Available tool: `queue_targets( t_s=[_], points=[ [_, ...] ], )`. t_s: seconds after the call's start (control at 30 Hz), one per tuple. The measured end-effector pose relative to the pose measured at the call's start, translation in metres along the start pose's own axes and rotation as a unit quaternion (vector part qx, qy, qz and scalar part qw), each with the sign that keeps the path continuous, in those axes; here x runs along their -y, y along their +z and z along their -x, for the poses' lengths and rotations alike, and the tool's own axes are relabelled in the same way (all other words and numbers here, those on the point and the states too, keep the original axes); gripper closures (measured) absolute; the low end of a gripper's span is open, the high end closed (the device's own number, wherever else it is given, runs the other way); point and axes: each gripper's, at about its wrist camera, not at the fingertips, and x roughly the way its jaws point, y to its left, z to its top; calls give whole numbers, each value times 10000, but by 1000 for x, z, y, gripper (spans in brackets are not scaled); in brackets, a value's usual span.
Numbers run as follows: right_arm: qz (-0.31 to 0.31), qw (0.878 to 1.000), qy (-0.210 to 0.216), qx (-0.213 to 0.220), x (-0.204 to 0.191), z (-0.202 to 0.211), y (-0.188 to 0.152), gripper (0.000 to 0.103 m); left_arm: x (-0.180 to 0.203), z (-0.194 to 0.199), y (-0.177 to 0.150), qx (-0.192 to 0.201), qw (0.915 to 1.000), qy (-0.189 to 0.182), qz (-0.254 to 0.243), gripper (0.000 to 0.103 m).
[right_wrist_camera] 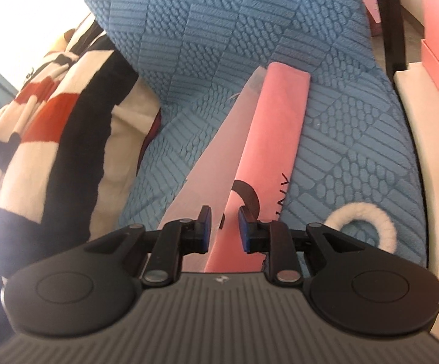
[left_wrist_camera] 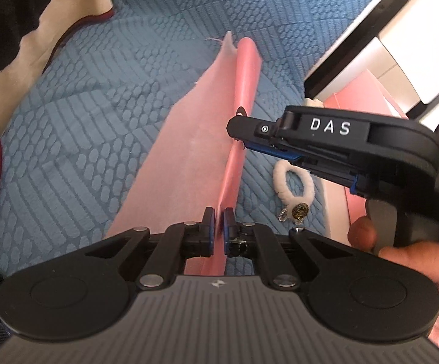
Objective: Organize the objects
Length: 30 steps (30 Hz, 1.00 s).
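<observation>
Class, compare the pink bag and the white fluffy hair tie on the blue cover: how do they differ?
The pink bag is long, flat and smooth; the hair tie is a small fuzzy ring. The bag is pinched by the left gripper; the hair tie lies free. The hair tie carries glittery charms; the bag bears black print. Both rest on the blue cover.

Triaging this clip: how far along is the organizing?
Done: nothing clearly put away. In hand: left gripper is shut on the pink pouch's edge; right gripper straddles that edge, open. Left: white hair tie lies loose on the blue bedspread.
</observation>
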Motion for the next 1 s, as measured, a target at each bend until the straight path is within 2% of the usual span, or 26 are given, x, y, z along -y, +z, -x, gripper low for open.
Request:
queue_targets(
  t_s=[0.2,0.53,0.63,0.8,1.0],
  points=[
    [49,9998,-36,-174,-5,-15,-4,80,-13,-4,4,-104,9991,203,361,92],
    [154,9990,-203,-376,-10,-34,-7,83,-13,-4,9,-125,9987,383,299,88],
    [112,9989,-170,-412,-8,-35,-6,84,-13,0,11,-5,9987,432,277,88],
    [1,9991,-108,-421,-4,-35,-5,84,-16,13,17,258,9987,210,374,88],
    [-77,9991,-91,-413,-3,-35,-4,84,-1,1,10,72,9998,164,47,88]
  ],
)
